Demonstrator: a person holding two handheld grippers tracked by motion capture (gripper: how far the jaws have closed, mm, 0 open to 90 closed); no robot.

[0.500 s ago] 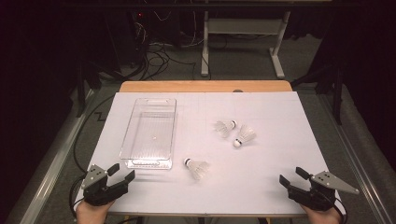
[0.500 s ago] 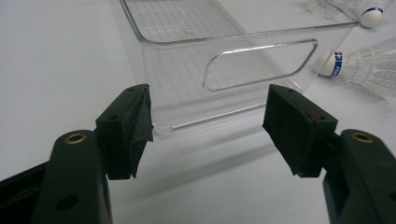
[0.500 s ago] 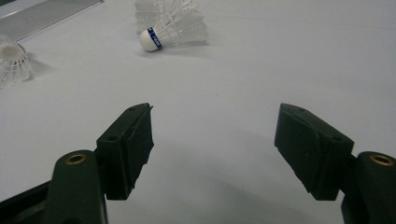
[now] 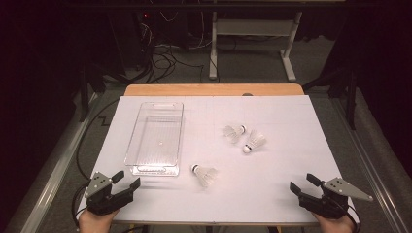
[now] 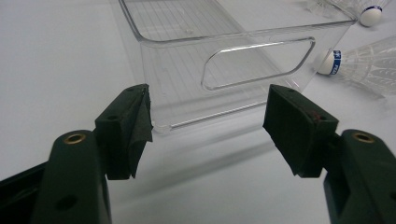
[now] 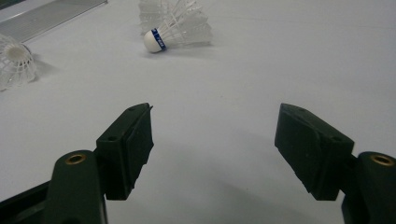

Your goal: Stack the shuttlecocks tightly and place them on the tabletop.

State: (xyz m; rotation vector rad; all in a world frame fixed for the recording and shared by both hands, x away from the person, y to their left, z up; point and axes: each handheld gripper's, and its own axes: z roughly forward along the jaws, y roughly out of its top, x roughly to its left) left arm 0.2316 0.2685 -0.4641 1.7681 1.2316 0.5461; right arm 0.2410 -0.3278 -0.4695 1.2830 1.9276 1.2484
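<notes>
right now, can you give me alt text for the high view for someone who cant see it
Two open claws, left claw and right claw, rest at the near corners of a white table. An empty clear plastic bin sits left of centre, with three white shuttlecocks lying loose to its right: one near, two farther back.

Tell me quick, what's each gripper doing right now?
Left gripper: open, holding nothing.
Right gripper: open, holding nothing.

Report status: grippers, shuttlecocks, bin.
Left hand-held gripper and right hand-held gripper open, empty. Three shuttlecocks on table, outside clear bin. Nothing blocking.
</notes>
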